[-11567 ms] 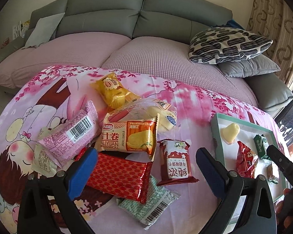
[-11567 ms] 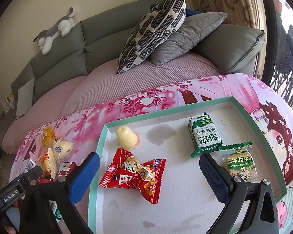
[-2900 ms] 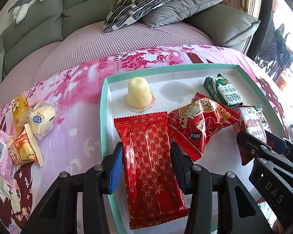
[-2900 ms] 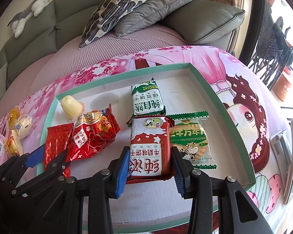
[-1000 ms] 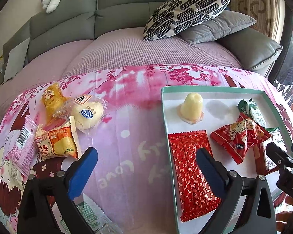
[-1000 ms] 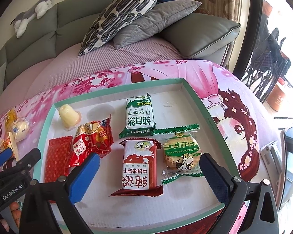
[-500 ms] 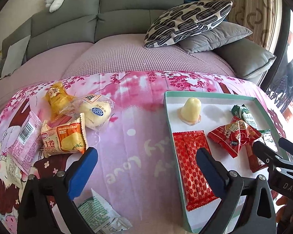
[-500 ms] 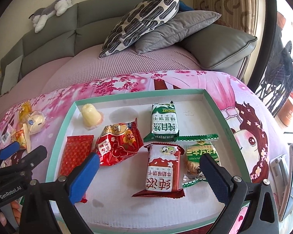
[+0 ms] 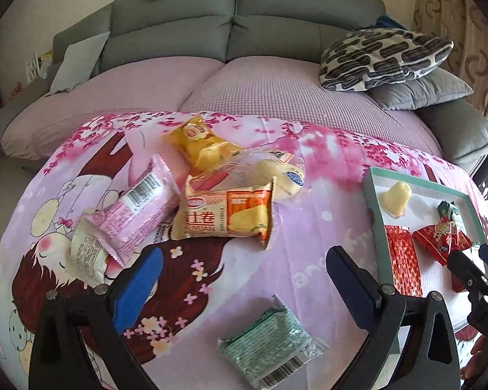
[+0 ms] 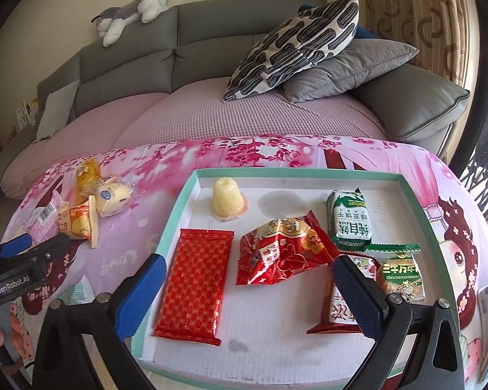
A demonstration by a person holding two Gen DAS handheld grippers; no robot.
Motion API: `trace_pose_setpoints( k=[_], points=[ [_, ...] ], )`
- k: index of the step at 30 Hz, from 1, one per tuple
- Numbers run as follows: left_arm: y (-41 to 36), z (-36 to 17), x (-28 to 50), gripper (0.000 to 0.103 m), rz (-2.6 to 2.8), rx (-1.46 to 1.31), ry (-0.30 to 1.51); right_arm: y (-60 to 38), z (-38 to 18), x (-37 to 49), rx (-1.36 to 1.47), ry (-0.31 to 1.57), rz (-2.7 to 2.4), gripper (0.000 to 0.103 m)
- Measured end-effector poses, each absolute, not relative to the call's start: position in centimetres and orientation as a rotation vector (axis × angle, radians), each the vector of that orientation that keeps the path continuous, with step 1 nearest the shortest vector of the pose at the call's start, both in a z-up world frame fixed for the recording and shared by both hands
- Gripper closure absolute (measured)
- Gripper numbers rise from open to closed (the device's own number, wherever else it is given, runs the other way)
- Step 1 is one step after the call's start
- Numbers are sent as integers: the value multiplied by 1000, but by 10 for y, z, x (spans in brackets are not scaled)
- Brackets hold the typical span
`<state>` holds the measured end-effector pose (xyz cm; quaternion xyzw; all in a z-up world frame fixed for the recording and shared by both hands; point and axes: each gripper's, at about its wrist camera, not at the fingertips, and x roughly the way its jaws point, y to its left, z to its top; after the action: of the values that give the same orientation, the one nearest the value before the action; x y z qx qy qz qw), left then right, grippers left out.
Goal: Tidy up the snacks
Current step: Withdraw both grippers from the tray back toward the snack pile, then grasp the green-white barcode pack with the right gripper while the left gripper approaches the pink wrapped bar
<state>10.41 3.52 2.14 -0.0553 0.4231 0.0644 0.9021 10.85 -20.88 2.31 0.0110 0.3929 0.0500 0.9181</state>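
Both sets of jaws are spread wide, holding nothing; left gripper [image 9: 244, 279] hangs over the loose pile - green foil packet [image 9: 270, 341] lies nearest; probably the next grab, then into the teal-rimmed white tray [image 10: 416, 208]; right gripper [image 10: 247, 289] idles above it.

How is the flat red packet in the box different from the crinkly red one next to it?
The flat red packet is a smooth long rectangle covered in a small gold lattice; the crinkly red packet is puffy and creased, with white and gold pictures. The flat one lies nearest the box's left wall; the crinkly one sits more toward the middle. Both are shiny red and rest on the box floor, touched by neither tool.
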Motion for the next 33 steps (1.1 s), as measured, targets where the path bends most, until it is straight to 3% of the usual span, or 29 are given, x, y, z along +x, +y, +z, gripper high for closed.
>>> trace_pose_setpoints(
  k=[33],
  points=[
    [135,-24,63,3,304,-203,1079,-38,-21,73,-239,1008,481,0]
  ],
)
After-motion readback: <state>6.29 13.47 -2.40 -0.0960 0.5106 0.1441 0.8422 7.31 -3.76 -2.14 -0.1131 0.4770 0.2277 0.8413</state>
